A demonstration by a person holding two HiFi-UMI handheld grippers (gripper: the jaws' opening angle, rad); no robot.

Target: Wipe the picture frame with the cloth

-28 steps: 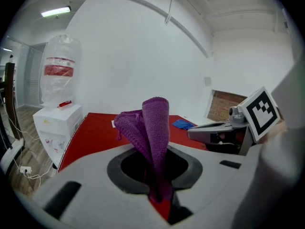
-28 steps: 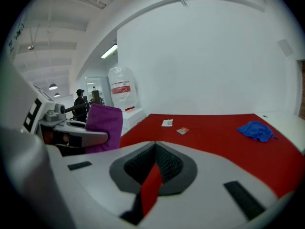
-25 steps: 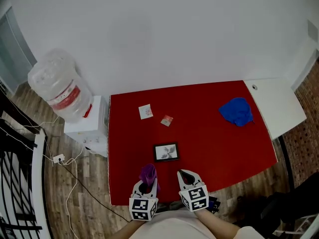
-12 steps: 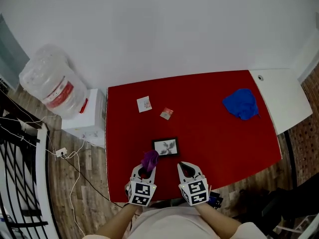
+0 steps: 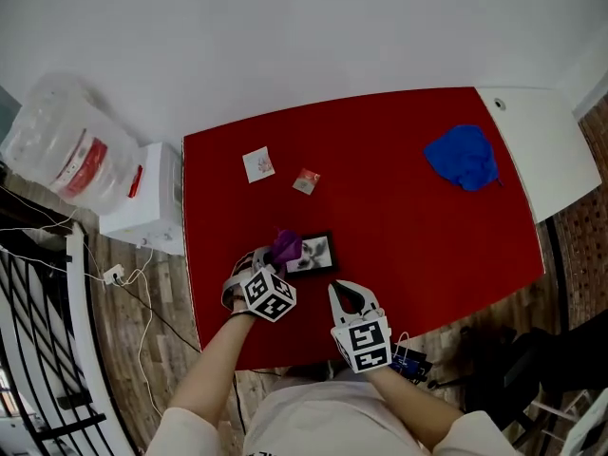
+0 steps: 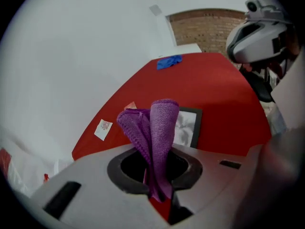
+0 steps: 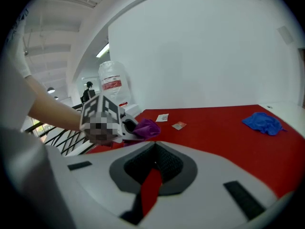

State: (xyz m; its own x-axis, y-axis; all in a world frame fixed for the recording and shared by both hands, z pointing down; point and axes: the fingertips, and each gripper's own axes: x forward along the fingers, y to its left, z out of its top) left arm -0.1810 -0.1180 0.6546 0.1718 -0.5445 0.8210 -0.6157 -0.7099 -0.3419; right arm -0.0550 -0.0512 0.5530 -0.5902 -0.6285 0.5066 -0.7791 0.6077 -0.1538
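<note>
The left gripper has its jaws clamped on a purple cloth, a soft looped-pile rag folded into two upright rolls that stand out past the jaw tips. Just beyond the jaws, partly hidden behind the cloth, lies the picture frame: a flat black rectangle round a pale grey print whose subject is too small to read. From the head view the cloth covers the frame's left edge; whether it touches the frame I cannot tell.

The right gripper is empty. Its smooth grey jaws are drawn together at the tips, with only a thin sliver of the red table showing between them. It hangs over the table's near edge, with the frame just ahead and to its left.

Further ahead of both jaws lie a white square card and a small crumpled packet, their print illegible. Far off to the right is a rumpled blue cloth.

Left of the table a clear, ribbed water bottle sits upside down on a white dispenser, partly cut off by the picture's edge
</note>
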